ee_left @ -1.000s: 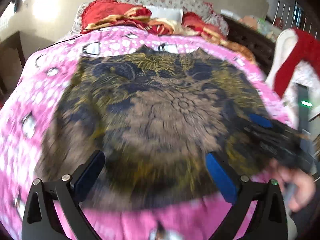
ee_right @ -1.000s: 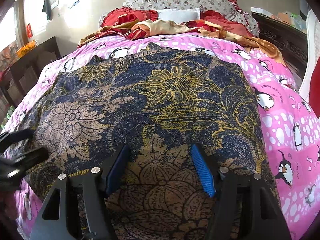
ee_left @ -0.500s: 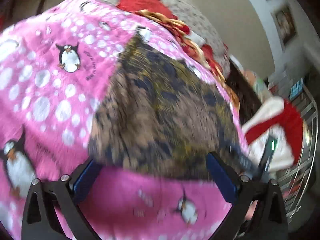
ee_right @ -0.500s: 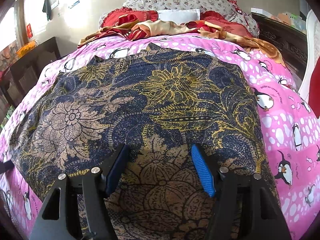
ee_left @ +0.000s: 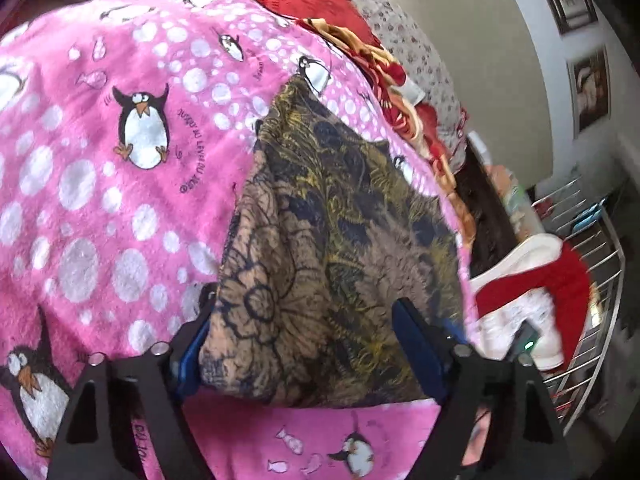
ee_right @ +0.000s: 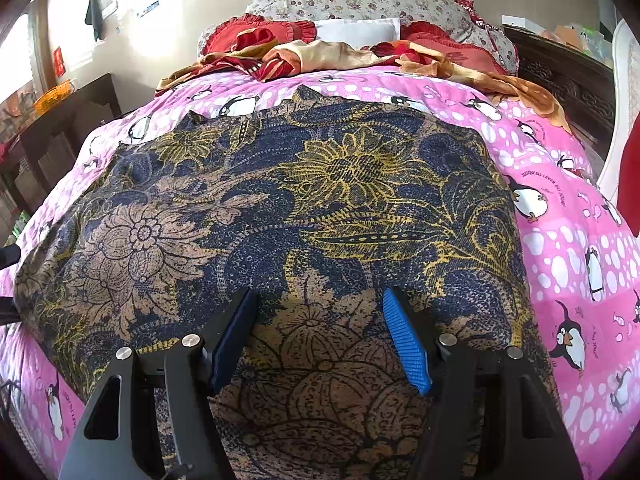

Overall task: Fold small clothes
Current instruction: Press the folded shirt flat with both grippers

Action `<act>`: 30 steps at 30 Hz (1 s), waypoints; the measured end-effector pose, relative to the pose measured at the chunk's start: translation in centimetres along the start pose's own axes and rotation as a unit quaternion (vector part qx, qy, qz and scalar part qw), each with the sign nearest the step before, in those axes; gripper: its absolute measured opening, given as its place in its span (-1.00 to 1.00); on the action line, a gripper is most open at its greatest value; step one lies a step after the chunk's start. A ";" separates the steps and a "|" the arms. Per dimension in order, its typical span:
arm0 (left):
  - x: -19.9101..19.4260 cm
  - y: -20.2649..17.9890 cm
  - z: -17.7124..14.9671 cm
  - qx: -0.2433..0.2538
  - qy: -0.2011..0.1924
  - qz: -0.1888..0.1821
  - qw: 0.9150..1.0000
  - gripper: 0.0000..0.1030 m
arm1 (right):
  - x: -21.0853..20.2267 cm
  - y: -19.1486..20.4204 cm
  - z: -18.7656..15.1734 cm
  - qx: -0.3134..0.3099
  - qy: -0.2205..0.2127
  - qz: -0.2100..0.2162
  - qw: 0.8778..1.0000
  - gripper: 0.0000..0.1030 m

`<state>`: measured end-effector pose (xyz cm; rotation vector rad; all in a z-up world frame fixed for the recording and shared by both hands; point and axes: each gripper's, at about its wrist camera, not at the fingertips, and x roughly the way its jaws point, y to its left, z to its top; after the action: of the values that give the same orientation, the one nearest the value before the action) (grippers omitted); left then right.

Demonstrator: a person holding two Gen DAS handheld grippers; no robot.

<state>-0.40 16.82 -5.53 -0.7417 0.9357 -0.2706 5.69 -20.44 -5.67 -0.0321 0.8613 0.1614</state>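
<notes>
Garment: a floral cloth (ee_right: pixel 320 208) in navy, tan and yellow, spread flat on the pink penguin blanket (ee_right: pixel 568 248) that covers the bed; it fills the middle of the right wrist view and appears again in the left wrist view (ee_left: pixel 340 240), seen there from one side.

Garment edges: the far edge ends short of the heaped bedding; the near left corner hangs between the left tool's fingers.

Left gripper (ee_left: pixel 304 344): its jaws have just been closing and stand apart, the cloth's near corner between them. The left pad sits at the cloth's edge, partly hidden by it; whether either pad presses the fabric cannot be told.

Right gripper (ee_right: pixel 320 336): fingers spread, poised over the tan flower pattern at the near edge of the cloth; nothing is pinched between the blue pads (ee_right: pixel 406 344).

Blanket: pink with white dots and penguins, visible around the cloth on the left, right and far sides.

Bedding at the head: red and gold crumpled fabrics (ee_right: pixel 332 56) and a floral pillow (ee_right: pixel 360 0), well apart from the cloth.

Surroundings: a dark wooden headboard (ee_right: pixel 568 80) at right; a metal rack (ee_left: pixel 592 280) in the left wrist view.
</notes>
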 end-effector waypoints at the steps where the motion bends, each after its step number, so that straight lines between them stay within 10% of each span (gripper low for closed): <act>1: 0.0 0.3 -0.1 -0.007 -0.006 -0.001 1.000 0.50 | 0.0 -0.1 0.0 0.000 0.001 0.000 1.000 0.34; 13: 0.4 -0.8 -2.5 0.116 -0.040 0.018 0.992 0.71 | 0.2 0.6 0.0 -0.014 0.006 -0.016 1.000 0.40; 19: 0.3 0.2 -1.4 0.071 -0.018 -0.012 0.997 0.74 | 0.2 0.9 0.2 -0.016 0.020 -0.028 0.999 0.40; 27: 0.9 1.6 1.6 -0.020 0.099 -0.048 0.994 0.75 | -0.5 2.6 2.1 -0.001 0.121 -0.089 0.989 0.41; 30: 1.5 1.4 2.4 -0.015 0.152 -0.043 0.987 0.75 | -2.9 3.7 3.0 -0.023 0.099 -0.100 0.990 0.39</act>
<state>2.29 18.17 -6.51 -0.7824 1.1982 -0.4564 5.54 -16.91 -1.39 -0.1805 1.0465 -0.0104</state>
